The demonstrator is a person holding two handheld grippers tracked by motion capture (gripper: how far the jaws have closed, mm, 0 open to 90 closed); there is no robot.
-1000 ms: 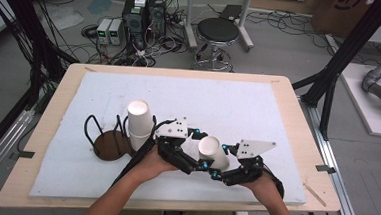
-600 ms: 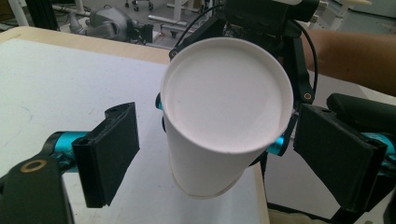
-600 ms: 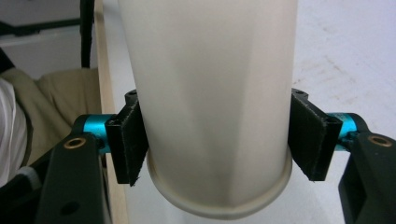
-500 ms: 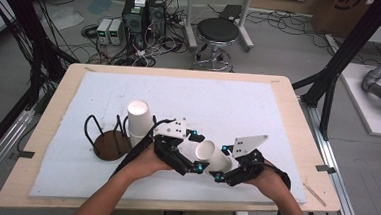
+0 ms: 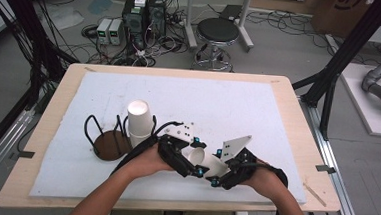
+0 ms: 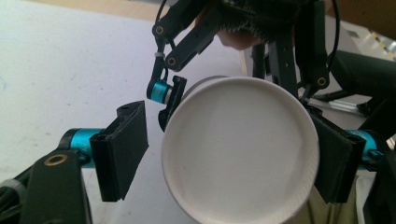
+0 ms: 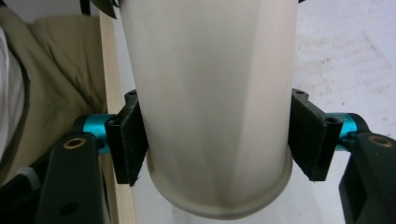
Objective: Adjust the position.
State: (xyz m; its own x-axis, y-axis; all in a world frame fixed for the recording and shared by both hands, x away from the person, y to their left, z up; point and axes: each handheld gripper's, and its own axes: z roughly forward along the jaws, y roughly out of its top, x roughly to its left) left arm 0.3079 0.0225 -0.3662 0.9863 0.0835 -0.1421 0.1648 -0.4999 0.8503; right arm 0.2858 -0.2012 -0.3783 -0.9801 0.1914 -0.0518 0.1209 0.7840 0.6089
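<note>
A white paper cup [image 5: 209, 163] lies tilted on its side between my two grippers, just above the front of the table. My right gripper [image 7: 219, 142] is shut on its wall near the rim, with both pads [image 7: 127, 143] pressed against it. In the left gripper view the cup's closed base [image 6: 240, 151] faces the camera. My left gripper [image 6: 229, 156] is open around that base: the left pad [image 6: 122, 149] stands clear of the cup and the right pad sits against it. From above, the left gripper [image 5: 178, 156] and right gripper [image 5: 220, 173] meet at the cup.
A stack of upside-down white cups [image 5: 139, 122] stands left of my hands. Beside it sits a brown disc in a black wire holder [image 5: 107, 143]. A white mat [image 5: 258, 111] covers the wooden table [image 5: 298, 114]. The table's front edge lies just behind my hands.
The cup has tipped from nearly upright to lying sideways. The right hand has turned and shifted slightly left with it. The left hand has stayed close to the cup.
</note>
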